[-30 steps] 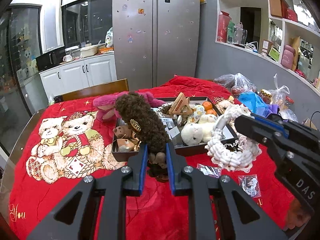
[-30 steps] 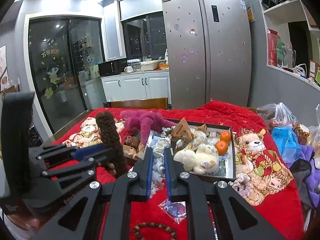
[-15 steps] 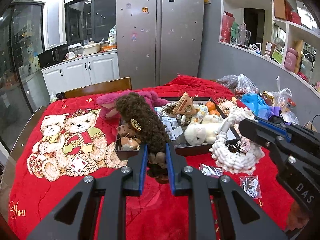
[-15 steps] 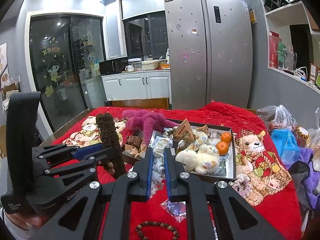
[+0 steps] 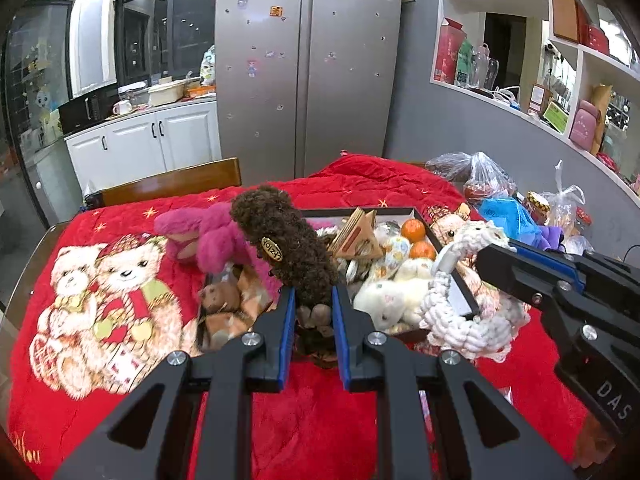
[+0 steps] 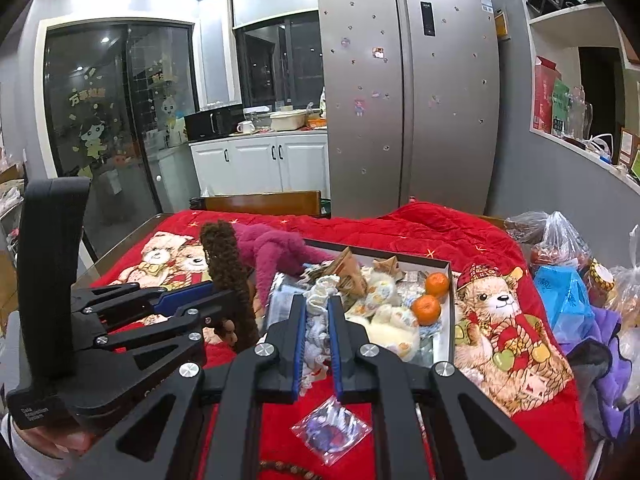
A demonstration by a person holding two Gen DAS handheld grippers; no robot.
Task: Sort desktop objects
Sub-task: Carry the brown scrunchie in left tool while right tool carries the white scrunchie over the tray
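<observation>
A brown curly plush toy (image 5: 288, 248) with a gold tag stands upright between the blue pads of my left gripper (image 5: 314, 304), which is shut on its lower part. In the right wrist view the same plush (image 6: 228, 264) hangs in the left gripper (image 6: 224, 304) over the tray's left end. My right gripper (image 6: 318, 312) is shut on a white woven rope piece (image 6: 318, 332). In the left wrist view that rope piece (image 5: 464, 320) dangles from the right gripper (image 5: 486, 258) at the tray's near right corner. The black tray (image 6: 400, 254) holds soft toys and small items.
A pink plush (image 6: 276, 252) drapes over the tray's left edge, with two oranges (image 6: 434, 294) inside. A small clear packet (image 6: 330, 432) and a bead bracelet (image 6: 288, 470) lie on the red blanket (image 5: 320, 420). Plastic bags (image 6: 560, 248) crowd the right side. A wooden chair back (image 5: 172, 180) stands beyond.
Both grippers have moved forward towards the tray, each keeping its hold. The tray and toys now look closer in both views.
</observation>
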